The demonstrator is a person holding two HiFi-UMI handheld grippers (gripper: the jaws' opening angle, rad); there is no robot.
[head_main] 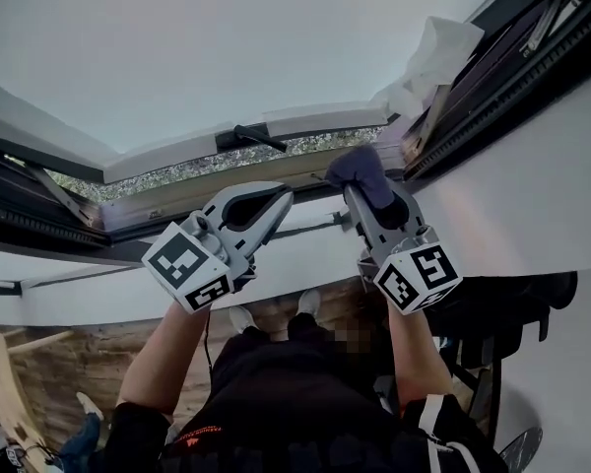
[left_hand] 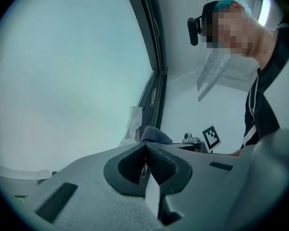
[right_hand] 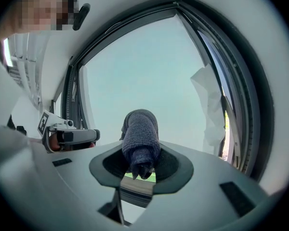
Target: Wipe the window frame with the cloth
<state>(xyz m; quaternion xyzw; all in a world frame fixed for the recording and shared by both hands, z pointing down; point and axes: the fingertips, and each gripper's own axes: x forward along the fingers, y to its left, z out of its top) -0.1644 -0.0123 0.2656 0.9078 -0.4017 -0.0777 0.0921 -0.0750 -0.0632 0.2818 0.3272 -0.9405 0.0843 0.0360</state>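
We are clamping the soft, light-looking cloth (right_hand: 140, 131) by its bunched end in our right hand-held gripper (right_hand: 140, 166), by the window frame (head_main: 315, 124), while our left hand-held gripper (left_hand: 145, 166) is hovering closed, empty.

- The window frame (head_main: 148, 208) is seen across the middle of the head view as a pale rail, closed in by dark side rails at left and right.
- A black handle (head_main: 252, 136) is mounted on the white sash bar just above that rail.
- A crumpled white sheet (head_main: 435, 62) is lodged in the frame's right corner, against the dark side rail.
- A dark blue cloth (head_main: 362, 173) is placed at the right end of the pale rail; contact cannot be confirmed.
- A wooden floor (head_main: 49, 368) is visible below, and two pale shoes (head_main: 242, 318) are planted on it.
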